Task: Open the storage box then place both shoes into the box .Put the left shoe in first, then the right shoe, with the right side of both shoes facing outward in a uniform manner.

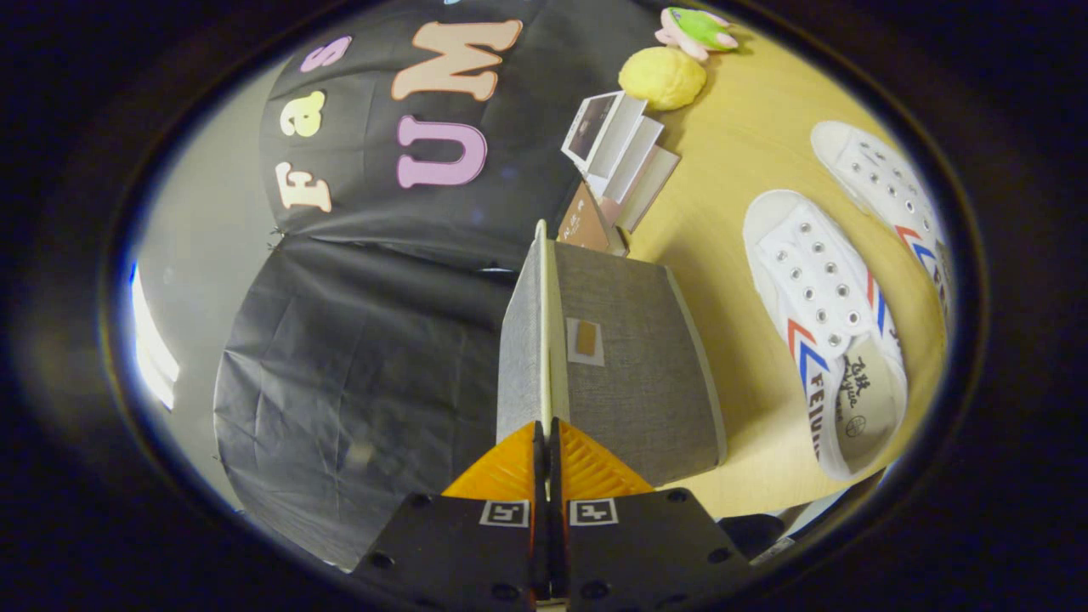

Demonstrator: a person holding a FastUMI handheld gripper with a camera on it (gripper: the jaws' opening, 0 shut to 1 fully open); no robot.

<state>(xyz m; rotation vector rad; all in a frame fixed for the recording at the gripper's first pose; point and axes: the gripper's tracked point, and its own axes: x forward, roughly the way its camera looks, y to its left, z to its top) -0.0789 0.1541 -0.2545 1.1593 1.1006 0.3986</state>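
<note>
A grey fabric storage box (633, 374) stands on the wooden table (731, 170), just ahead of the fingers. Its thin lid panel (544, 331) runs edge-on straight out from between them, with a pale rim. My gripper (545, 446) is shut on the near edge of that lid, one finger on each face. Two white canvas shoes with red and blue stripes lie beyond the box's side: the nearer shoe (820, 323) beside the box, the farther shoe (884, 187) past it. Both lie with their openings towards me.
Past the box's far end lie a fan of white cards (620, 153) and a brown card (586, 225). Farther off sit a yellow plush ball (663, 76) and a green and pink toy (697, 30). Black cloth wall (365, 357) closes the other side.
</note>
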